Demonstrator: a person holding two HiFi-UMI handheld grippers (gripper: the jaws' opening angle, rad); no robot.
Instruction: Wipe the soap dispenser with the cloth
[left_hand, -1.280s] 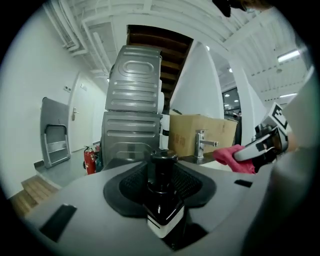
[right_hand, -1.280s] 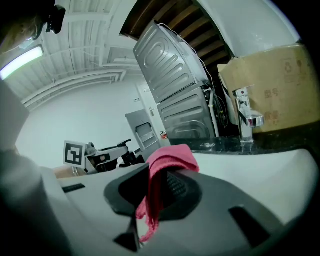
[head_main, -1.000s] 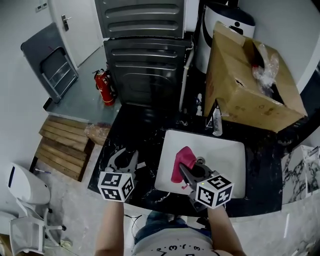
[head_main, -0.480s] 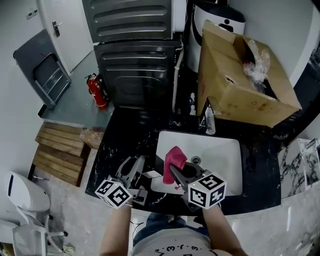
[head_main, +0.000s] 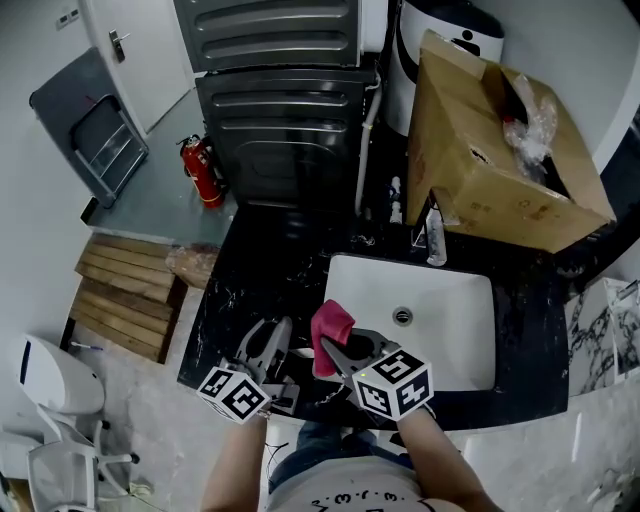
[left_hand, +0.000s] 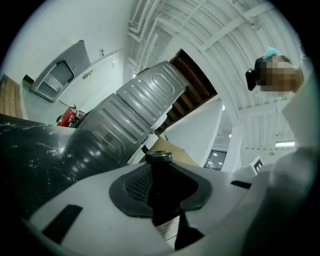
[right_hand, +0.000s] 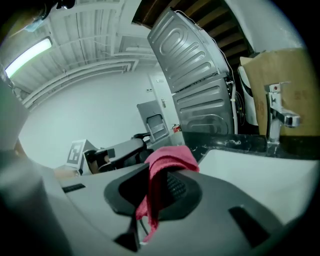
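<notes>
**Holding arrangement.** The left tongs (left_hand: 161, 172) are closed partway on the soap dispenser (left_hand: 164, 192), a dark bottle with a round cap (left_hand: 159, 156) and a pale label (left_hand: 168, 231) low on its body. The ribbed pads press on the bottle's two sides. This grip keeps the dispenser off the counter (head_main: 262, 268) and probably serves to hold it steady and expose its sides to the other tool. In the head view the bottle shows only as a dark shape at the left tongs (head_main: 270, 352), and its outline is hard to make out there.

The right tongs (right_hand: 157, 186) are clamped on the pink cloth (right_hand: 169, 158). A fold stands up above the jaws and a strip hangs below them. The raised fold appears to be the working surface for wiping. The cloth (head_main: 330, 336) sits just beside the dispenser, and no view confirms contact.

**Hand pose.** Both forearms enter from the lower edge of the head view and converge over the front of the counter, at the left rim of the white basin (head_main: 455, 305).
- Left tongs: pointed roughly level and rolled to one side, so that the room appears tilted in the left gripper view.
- Right tongs (head_main: 338, 352): pointed forward and slightly down, angled towards the left tongs.
</notes>
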